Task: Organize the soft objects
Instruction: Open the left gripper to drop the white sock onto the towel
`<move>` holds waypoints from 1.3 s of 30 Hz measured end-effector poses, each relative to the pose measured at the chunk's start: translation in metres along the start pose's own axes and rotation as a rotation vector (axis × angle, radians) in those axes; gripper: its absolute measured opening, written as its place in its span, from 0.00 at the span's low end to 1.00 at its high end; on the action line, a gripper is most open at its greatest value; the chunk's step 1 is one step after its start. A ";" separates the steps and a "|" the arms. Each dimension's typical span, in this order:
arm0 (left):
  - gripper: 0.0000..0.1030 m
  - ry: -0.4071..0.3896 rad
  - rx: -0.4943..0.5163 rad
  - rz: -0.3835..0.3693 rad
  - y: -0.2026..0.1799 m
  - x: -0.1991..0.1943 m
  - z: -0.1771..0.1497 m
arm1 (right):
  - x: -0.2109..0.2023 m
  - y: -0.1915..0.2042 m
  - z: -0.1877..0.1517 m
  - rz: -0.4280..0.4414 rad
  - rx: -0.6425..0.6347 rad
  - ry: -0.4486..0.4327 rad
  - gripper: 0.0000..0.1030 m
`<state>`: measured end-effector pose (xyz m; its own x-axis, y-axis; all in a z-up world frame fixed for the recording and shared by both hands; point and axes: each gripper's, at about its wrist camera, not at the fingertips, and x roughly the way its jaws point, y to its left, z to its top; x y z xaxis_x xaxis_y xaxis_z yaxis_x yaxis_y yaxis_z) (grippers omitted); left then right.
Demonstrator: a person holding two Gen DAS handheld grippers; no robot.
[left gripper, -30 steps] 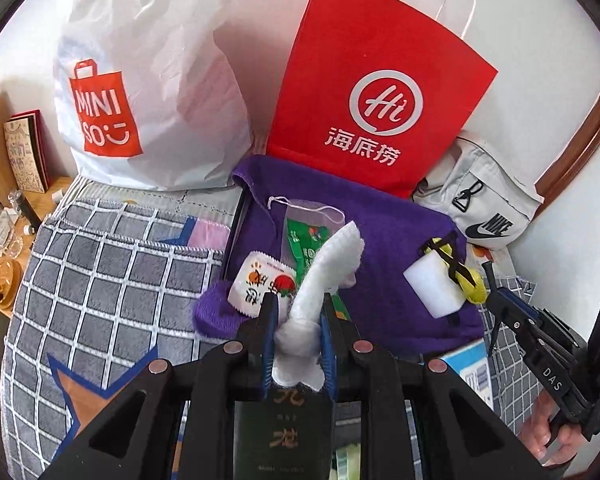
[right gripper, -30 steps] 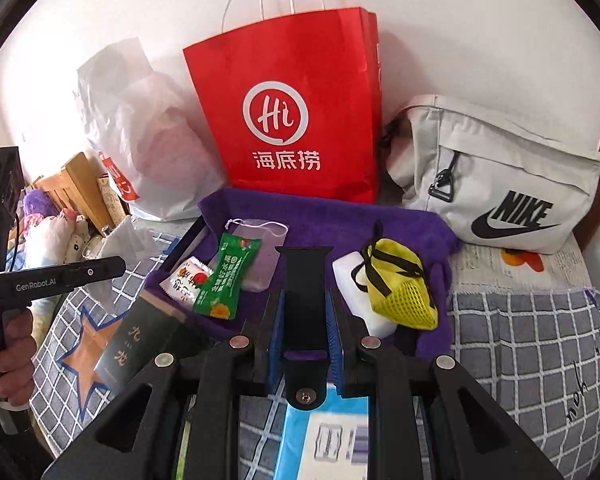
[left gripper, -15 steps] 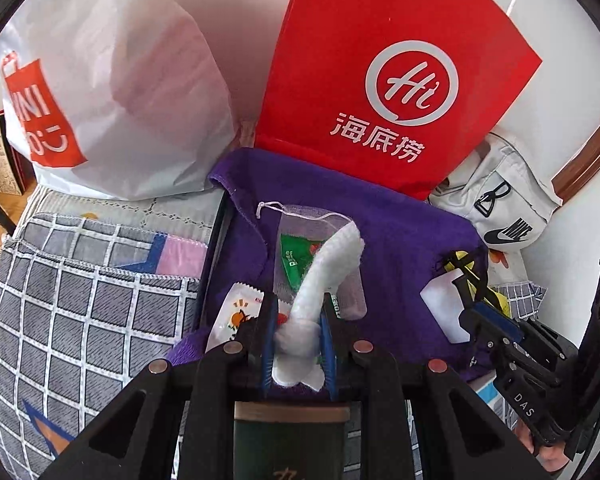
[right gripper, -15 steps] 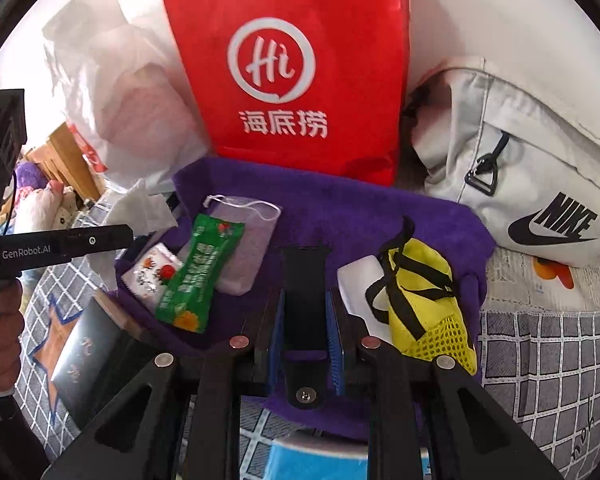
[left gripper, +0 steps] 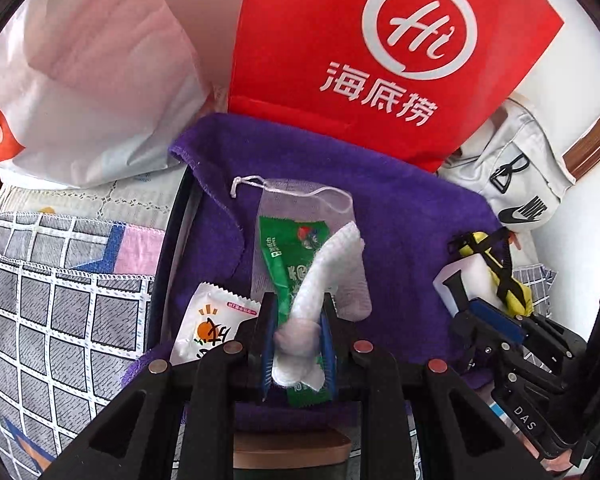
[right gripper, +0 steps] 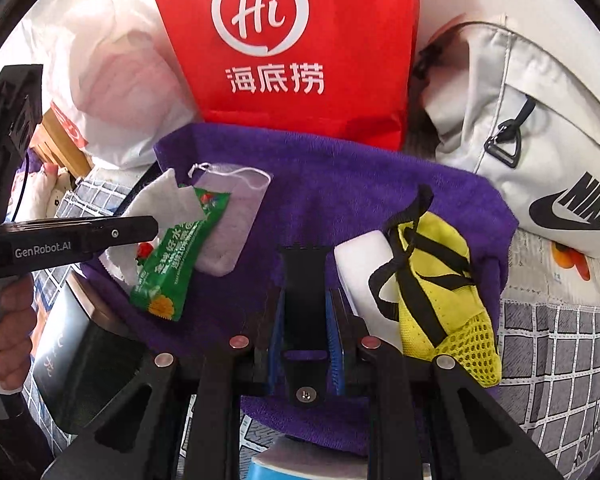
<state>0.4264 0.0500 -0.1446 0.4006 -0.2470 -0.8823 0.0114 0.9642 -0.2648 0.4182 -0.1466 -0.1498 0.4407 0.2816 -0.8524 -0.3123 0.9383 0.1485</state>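
"Hi 海底捞" on red paper bag [right gripper: 284, 52]; "NIKE" on grey pouch [right gripper: 540, 152]; "GenRobot.AI" on left gripper [right gripper: 100, 236]

A red Haidilao paper bag [right gripper: 296, 56] stands upright; to its left leans a white Miniso plastic bag [left gripper: 84, 80], to its right a grey Nike bag [right gripper: 532, 152], and a checked bedsheet [left gripper: 56, 312] spreads before it.
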 end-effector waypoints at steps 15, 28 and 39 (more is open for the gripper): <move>0.67 -0.002 -0.001 0.015 0.002 0.003 0.000 | 0.008 0.000 -0.003 0.063 0.000 0.039 0.37; 0.67 -0.077 -0.019 -0.015 -0.002 -0.065 -0.040 | -0.084 0.023 -0.041 0.064 -0.021 -0.118 0.54; 0.67 -0.132 0.059 -0.020 -0.025 -0.128 -0.124 | -0.136 0.045 -0.118 0.074 0.048 -0.125 0.58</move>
<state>0.2616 0.0452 -0.0732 0.5167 -0.2555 -0.8172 0.0731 0.9641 -0.2552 0.2452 -0.1661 -0.0862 0.5200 0.3700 -0.7699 -0.3086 0.9218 0.2345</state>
